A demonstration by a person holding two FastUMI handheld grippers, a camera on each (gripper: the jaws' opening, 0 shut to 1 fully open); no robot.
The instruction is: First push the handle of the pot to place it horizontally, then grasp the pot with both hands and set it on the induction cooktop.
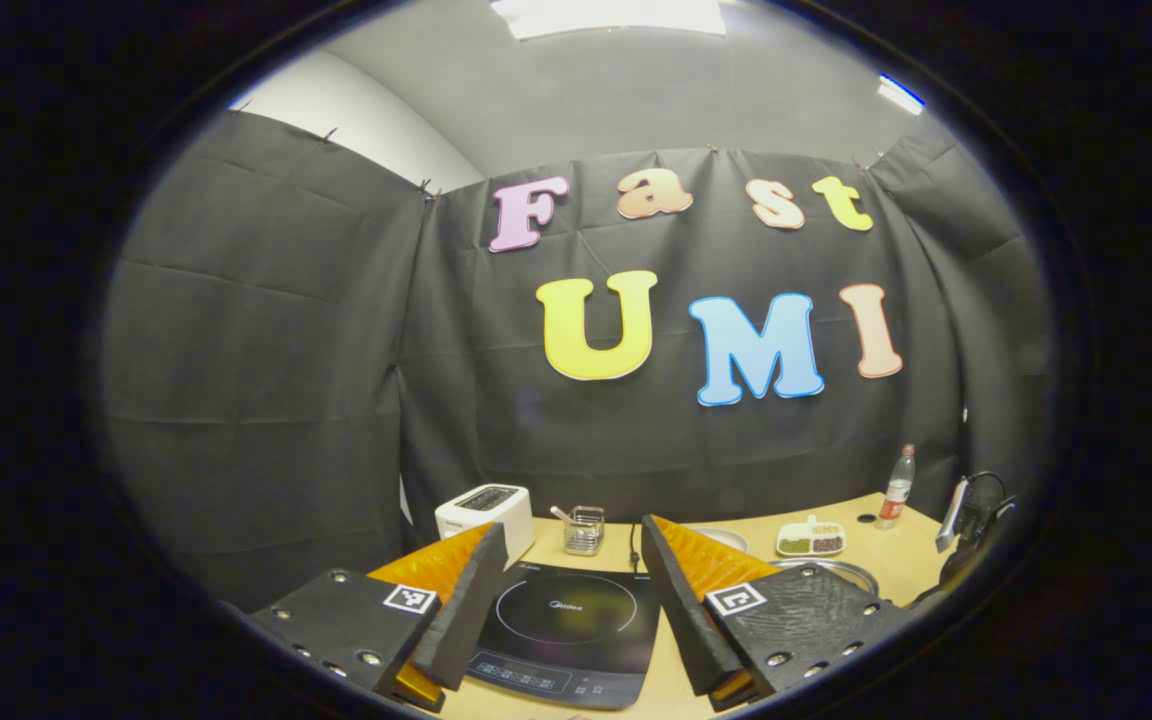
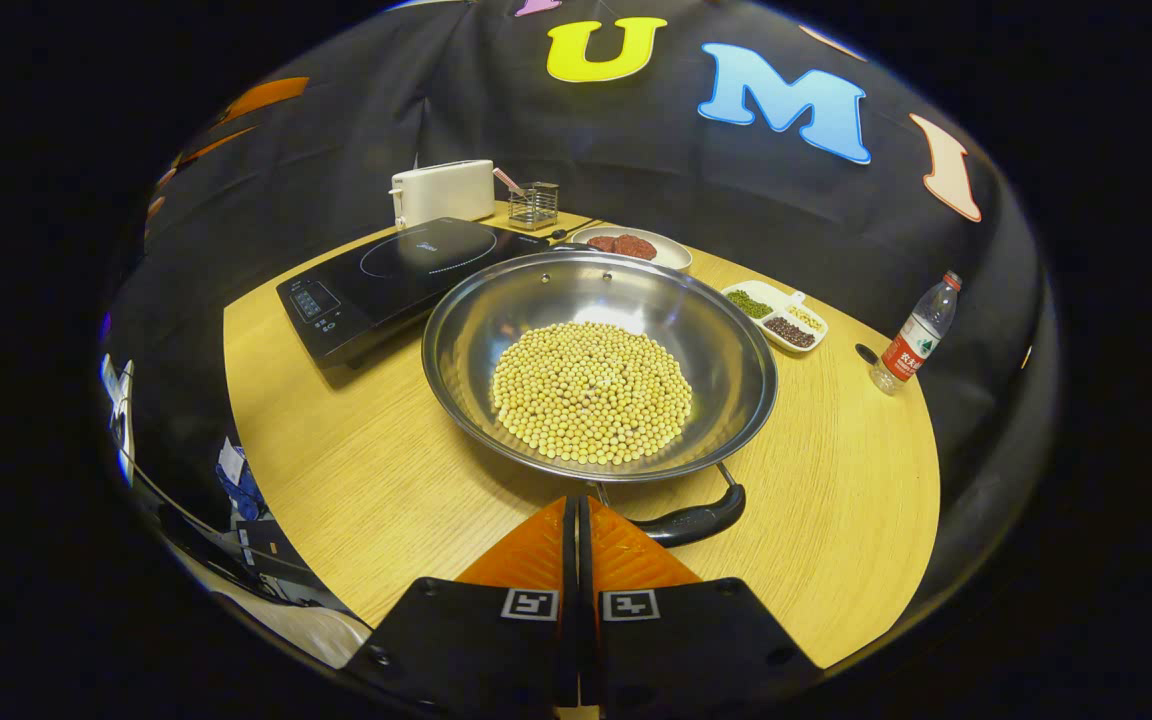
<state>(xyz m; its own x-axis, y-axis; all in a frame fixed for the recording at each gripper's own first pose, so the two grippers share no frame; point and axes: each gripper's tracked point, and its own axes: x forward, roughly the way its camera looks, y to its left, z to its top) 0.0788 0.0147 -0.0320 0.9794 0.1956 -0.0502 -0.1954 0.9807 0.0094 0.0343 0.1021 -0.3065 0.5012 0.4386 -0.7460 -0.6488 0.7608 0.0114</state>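
Left tool (image 1: 568,560): its two fingers are standing spread wide apart, holding nothing, and hanging above the induction cooktop (image 1: 566,632), which is showing between them.
Toaster (image 2: 442,191): it is sitting at the far left of the desk (image 2: 376,470), just behind the cooktop.
Induction cooktop in the right gripper view (image 2: 401,277): it is lying flat on the desk, to the left of the pot, with its near corner just beside the pot's rim.
Wire holder (image 2: 534,205): it is standing near the toaster, close to the wall.
Pot (image 2: 599,365): it is resting on the desk, near the middle, and it is carrying a round heap of pale beans (image 2: 591,392).
Right tool (image 2: 577,520): its fingers are pressed together with nothing between them, close in front of the pot's near rim.
Handle (image 2: 692,520): it is lying at the pot's near edge, pointing to the right, just beside the tool's tips; I cannot tell if they are touching.
Plate (image 2: 636,246): it is sitting behind the pot with something dark red on it.
Divided dish (image 2: 776,316): it is lying to the right of the pot.
Bottle (image 2: 917,335): it is standing upright near the right edge of the desk.
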